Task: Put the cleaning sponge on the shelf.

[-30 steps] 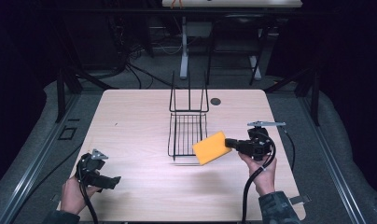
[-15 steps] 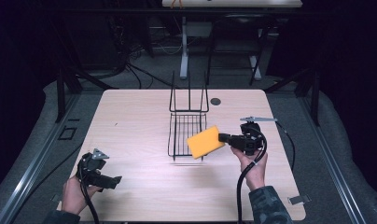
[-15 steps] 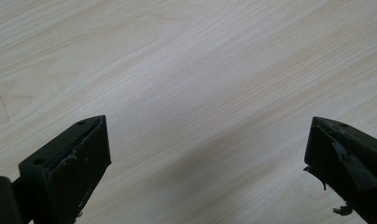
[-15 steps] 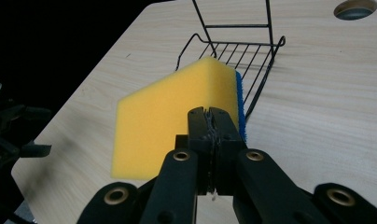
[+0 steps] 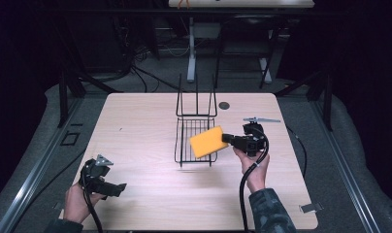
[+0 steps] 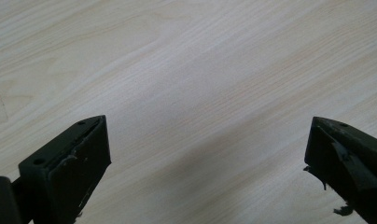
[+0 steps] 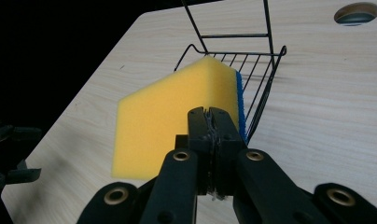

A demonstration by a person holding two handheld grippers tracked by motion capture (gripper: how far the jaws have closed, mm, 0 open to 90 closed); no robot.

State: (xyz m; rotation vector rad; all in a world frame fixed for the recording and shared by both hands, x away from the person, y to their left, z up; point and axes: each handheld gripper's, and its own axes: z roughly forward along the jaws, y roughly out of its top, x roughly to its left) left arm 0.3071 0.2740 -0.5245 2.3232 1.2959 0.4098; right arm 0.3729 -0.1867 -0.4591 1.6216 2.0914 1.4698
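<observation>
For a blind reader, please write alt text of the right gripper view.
The right gripper holds a yellow sponge with a blue edge, jaws shut on it, in front of a black wire basket on a pale wooden table.

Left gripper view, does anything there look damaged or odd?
Yes. The pad on the left tool looks worn: torn shreds hang from its jaw at the view's right edge. The jaws stand wide apart over bare table; nothing is spilled.
</observation>
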